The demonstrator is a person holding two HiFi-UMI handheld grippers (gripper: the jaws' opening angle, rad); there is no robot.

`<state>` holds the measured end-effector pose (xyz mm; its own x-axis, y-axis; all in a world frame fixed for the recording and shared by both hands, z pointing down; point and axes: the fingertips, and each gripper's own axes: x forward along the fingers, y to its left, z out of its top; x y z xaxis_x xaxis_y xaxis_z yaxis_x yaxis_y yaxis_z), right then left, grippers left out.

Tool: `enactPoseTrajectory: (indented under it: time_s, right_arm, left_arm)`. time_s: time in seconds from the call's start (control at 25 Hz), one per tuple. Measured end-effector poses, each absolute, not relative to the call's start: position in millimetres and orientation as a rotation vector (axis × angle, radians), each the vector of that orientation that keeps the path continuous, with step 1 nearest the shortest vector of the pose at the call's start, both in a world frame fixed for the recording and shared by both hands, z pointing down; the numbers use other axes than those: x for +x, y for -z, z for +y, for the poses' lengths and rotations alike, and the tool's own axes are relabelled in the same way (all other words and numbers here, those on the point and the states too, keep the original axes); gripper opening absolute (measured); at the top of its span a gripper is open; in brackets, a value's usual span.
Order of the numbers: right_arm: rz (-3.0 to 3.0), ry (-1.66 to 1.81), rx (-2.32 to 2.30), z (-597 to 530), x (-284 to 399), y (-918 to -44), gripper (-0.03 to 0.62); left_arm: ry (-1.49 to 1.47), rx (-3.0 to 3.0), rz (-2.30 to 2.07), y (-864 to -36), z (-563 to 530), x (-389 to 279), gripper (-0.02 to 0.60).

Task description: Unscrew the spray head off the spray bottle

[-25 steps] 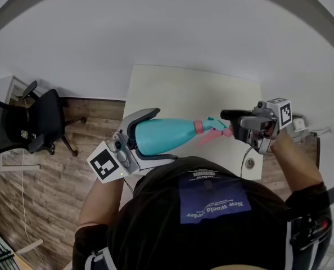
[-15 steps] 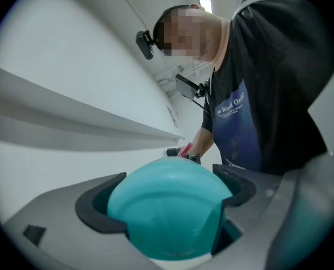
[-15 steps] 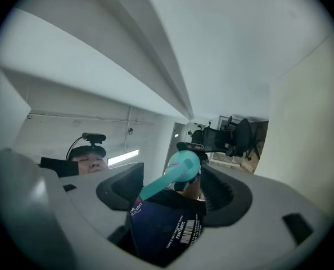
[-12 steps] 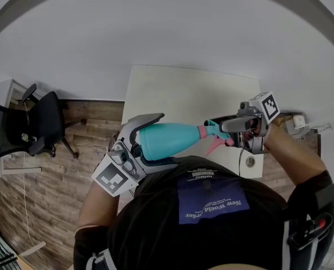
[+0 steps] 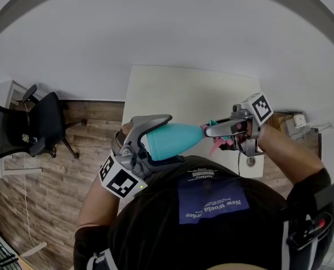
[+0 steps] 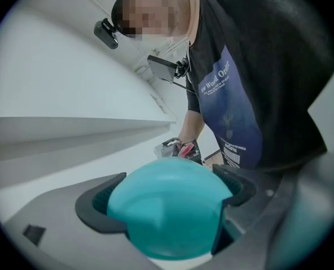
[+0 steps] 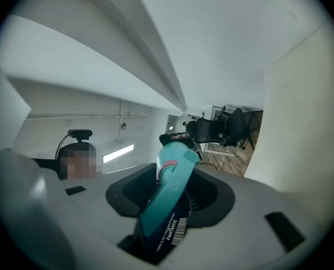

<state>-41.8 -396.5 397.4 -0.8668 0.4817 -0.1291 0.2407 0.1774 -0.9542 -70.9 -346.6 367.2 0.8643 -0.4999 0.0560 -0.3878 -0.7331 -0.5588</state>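
Teal bottle (image 5: 177, 139) held level at frame centre over white desk (image 5: 178, 89), left gripper (image 5: 162, 139) clamped on its base, right gripper (image 5: 215, 137) centre right, jaws just closed onto spray head (image 7: 170, 193).

With both forearms bent in front of the body, the left gripper (image 5: 168, 139) sits level at the near left, jaws clamped round the base of the teal plastic spray bottle (image 5: 178, 137), while the right gripper (image 5: 215, 138) faces it, its jaws having just closed onto the teal-and-pink spray head (image 7: 172, 180).
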Motion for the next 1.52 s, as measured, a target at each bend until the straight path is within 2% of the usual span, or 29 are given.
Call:
enactPoseTrajectory:
  time_s: [0.16, 0.44, 0.52, 0.64, 0.92, 1.52]
  right_arm:
    - [-2.285, -1.709, -0.649, -391, -53, -402, 0.127]
    - [-2.494, -1.344, -0.573, -389, -56, -391, 0.126]
    - [-2.554, -1.187, -0.556, -387, -56, -385, 0.126]
    - [-2.633, -0.926, -0.538, -384, -57, -376, 0.126]
    - [-2.716, -0.244, -0.529, -366, -57, -365, 0.126]
    - [-2.367, 0.975, -0.549, -352, -50, -375, 0.126]
  left_arm:
    - [0.279, -2.491, 0.645, -371, -342, -80, 0.491]
    - [0.185, -2.693, 0.666, -370, -349, -88, 0.491]
    - [0.153, -2.795, 0.661, -370, -351, -91, 0.491]
    - [-0.059, -3.065, 0.762, -370, -356, -97, 0.491]
    - [-0.384, -3.390, 0.658, -375, -355, -101, 0.491]
    - [-0.916, -3.805, 0.396, -396, -361, -99, 0.491]
